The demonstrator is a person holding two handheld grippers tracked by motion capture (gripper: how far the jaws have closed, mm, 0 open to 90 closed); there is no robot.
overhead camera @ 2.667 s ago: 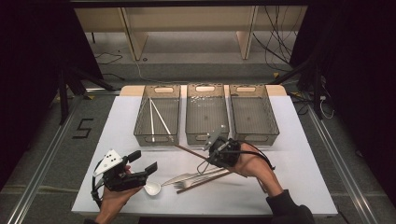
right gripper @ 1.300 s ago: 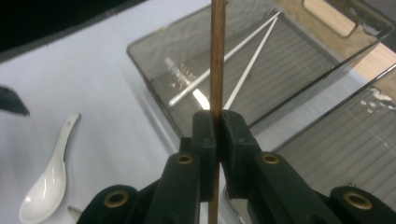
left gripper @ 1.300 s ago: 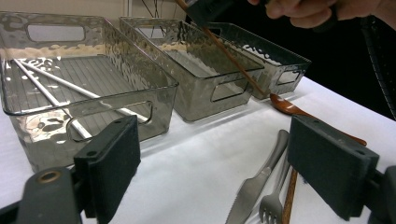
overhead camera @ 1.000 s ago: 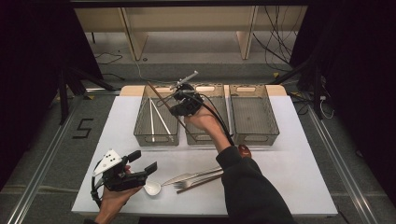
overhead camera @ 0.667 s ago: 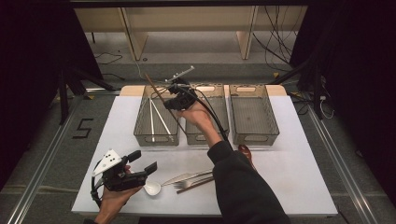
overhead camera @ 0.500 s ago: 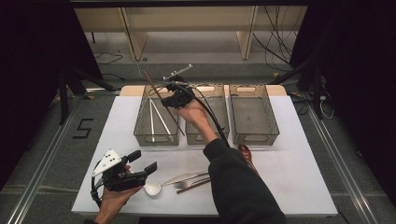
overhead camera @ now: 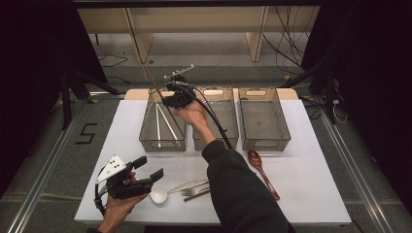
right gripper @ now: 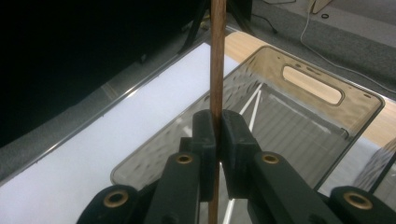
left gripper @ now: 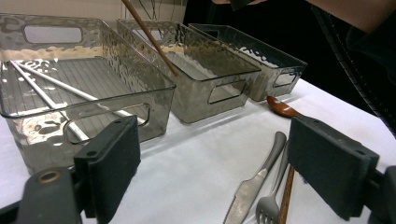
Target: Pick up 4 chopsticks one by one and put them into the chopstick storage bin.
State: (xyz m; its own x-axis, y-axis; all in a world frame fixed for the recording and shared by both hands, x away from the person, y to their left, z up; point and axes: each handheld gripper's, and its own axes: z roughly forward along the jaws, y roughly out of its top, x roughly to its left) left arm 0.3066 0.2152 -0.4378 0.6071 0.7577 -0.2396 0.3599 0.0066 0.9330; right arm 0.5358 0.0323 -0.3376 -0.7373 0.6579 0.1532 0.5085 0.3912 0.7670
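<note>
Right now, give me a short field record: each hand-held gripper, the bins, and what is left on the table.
right hand-held gripper: shut on brown chopstick, above left bin
left hand-held gripper: open, holding nothing, near the table's front edge
left bin contents: two pale chopsticks
middle bin: no contents seen
right bin: no contents seen
on table: white spoon, knife, fork, brown spoon

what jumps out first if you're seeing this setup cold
First, the right gripper, shut on a brown wooden chopstick and held above the left bin, which already holds two pale chopsticks. Next, the row of three smoky clear bins across the white table. Near the front edge, the left gripper rests with open jaws by a white spoon, a knife and a fork.
</note>
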